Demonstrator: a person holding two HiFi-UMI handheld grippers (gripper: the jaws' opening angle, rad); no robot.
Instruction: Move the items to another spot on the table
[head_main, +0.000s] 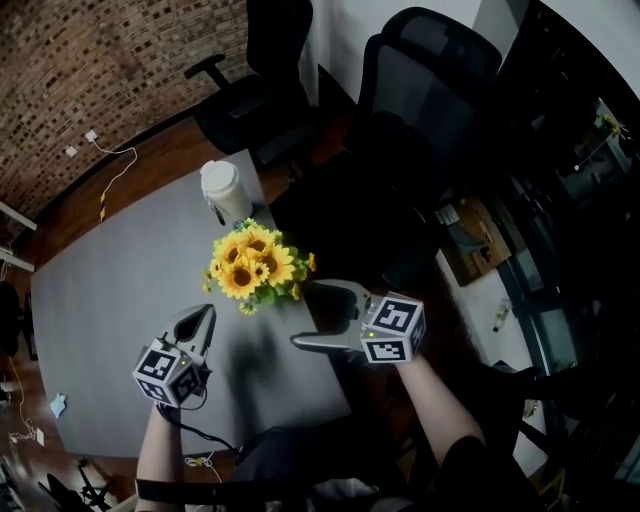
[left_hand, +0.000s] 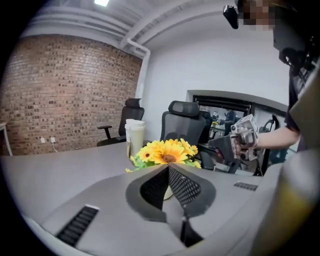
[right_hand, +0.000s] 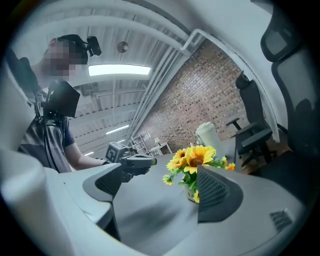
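Right gripper (head_main: 308, 315) jaws wide, empty, near sunflower pot (head_main: 255, 265) | left gripper (head_main: 205, 316) pinched together, empty | pot and lidded cup (head_main: 225, 190) at table (head_main: 110, 300) far edge | progress: nothing gripped, both apparently left to move.

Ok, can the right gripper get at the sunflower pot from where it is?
Probably yes. The right gripper has its jaws apart, the sunflower pot sits just ahead by one jaw, and only bare table lies between. The shut left gripper stands aside.
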